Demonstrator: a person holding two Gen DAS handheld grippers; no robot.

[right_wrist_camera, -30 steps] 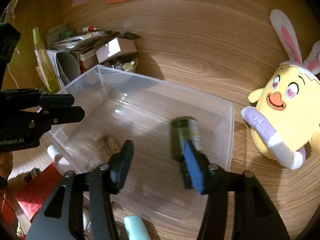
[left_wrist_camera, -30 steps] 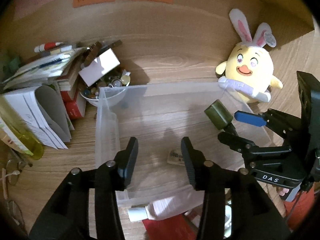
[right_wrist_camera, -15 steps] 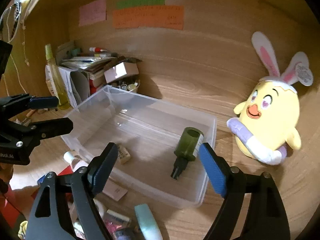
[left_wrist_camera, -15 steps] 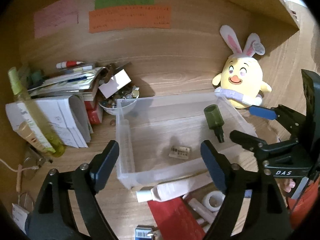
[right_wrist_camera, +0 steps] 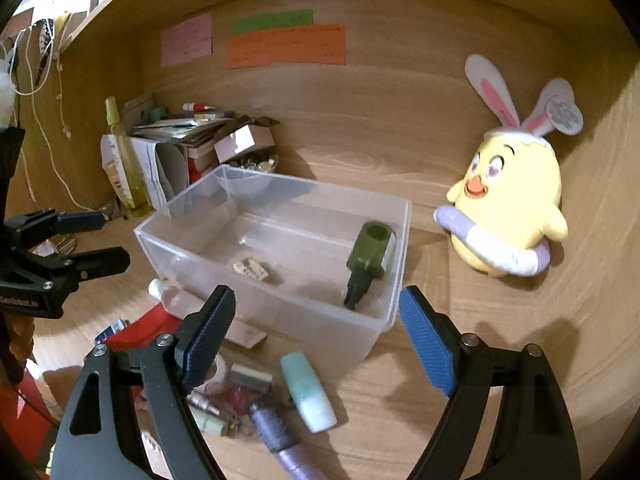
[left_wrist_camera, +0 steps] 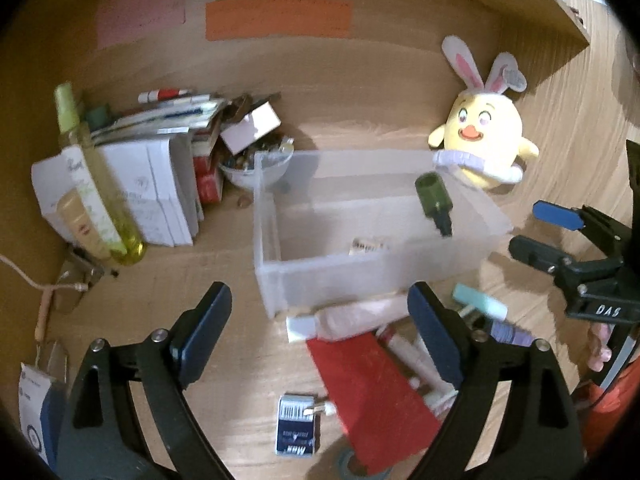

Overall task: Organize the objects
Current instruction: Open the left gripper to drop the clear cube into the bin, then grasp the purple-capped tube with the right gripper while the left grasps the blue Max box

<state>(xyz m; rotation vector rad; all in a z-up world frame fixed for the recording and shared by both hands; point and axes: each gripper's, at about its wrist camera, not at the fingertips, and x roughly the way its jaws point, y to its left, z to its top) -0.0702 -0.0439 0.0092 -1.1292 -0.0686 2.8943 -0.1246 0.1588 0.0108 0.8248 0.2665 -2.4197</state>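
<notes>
The wooden tabletop [right_wrist_camera: 460, 344] carries a clear bin [right_wrist_camera: 382, 312] near its middle, with a yellow plush chick [right_wrist_camera: 516, 200] at 2 o'clock of it and a stack of papers [left_wrist_camera: 160, 184], a bowl [left_wrist_camera: 256, 170] of small items and a tall yellow bottle [left_wrist_camera: 100, 200] at 10 o'clock. At 6 o'clock of the bin lie a white tube [left_wrist_camera: 344, 320], a red sheet [left_wrist_camera: 372, 384], a mint tube [right_wrist_camera: 308, 392], a purple tube [right_wrist_camera: 280, 440] and a small blue box [left_wrist_camera: 296, 426].

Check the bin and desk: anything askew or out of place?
The green bottle lies tipped inside the clear bin, nozzle down toward the floor. Loose tubes, including a mint one, lie scattered on the desk in front of the bin. Nothing looks spilled or broken.
</notes>
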